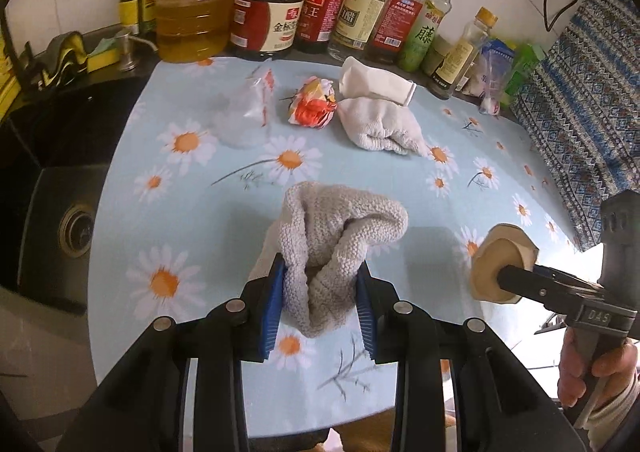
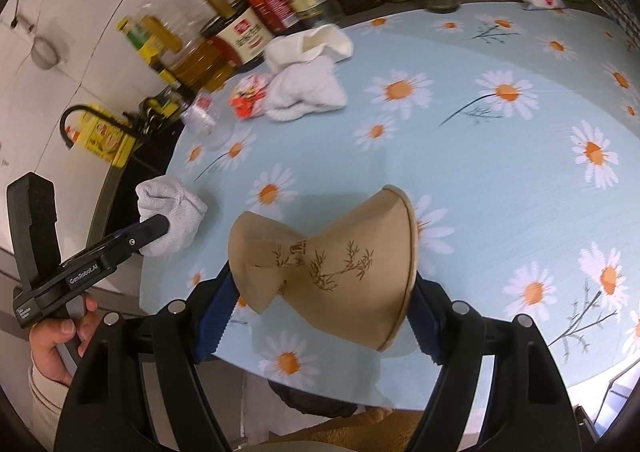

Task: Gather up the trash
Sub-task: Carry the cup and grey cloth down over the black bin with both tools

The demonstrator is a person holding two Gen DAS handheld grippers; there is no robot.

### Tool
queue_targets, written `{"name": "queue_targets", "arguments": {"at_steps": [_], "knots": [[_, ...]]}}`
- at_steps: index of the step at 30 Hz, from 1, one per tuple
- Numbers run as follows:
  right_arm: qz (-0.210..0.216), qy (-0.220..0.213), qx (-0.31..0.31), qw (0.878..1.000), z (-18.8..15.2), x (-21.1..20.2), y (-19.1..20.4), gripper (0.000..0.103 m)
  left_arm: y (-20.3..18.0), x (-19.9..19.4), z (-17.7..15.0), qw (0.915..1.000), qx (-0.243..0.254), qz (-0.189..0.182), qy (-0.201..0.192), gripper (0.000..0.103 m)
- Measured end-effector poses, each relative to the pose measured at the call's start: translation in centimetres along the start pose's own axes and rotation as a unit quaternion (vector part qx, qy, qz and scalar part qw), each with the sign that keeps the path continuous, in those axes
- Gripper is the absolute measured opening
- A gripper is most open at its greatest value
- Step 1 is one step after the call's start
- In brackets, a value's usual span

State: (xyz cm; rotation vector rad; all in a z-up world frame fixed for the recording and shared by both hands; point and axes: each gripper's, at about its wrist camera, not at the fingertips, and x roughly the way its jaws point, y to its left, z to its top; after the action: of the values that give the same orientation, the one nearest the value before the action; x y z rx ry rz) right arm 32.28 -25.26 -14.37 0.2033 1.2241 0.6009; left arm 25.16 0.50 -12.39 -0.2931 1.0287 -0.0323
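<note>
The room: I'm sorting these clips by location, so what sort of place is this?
Most likely a home kitchen: cooking oil and sauce bottles line the wall, a dark sink sits at the left, and a daisy-print tablecloth covers the counter.

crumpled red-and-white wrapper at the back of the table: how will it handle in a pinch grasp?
The wrapper is balled into irregular folds, so it probably squashes further when pinched. It looks like thin printed film or paper, likely very light and possibly slick. It sits close beside the white cloth, so a wide approach may snag that.
</note>
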Motion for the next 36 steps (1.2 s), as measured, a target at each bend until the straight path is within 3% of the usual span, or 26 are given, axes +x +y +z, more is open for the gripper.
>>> {"name": "queue_targets", "arguments": {"at_steps": [22,36], "knots": [[0.030,0.028,-0.057,0.998,-6.3,1.3,8.8,0.075,3.5,-7.1,-8.9,0.9992,-0.033,-0.002,-0.022,0.031],[0.036,0.055,-0.068,0.995,-11.4,2.3,12.5,0.075,5.1,-9.0,-15.0,0.9983,-0.055,-0.016,-0.010,0.031]]}}
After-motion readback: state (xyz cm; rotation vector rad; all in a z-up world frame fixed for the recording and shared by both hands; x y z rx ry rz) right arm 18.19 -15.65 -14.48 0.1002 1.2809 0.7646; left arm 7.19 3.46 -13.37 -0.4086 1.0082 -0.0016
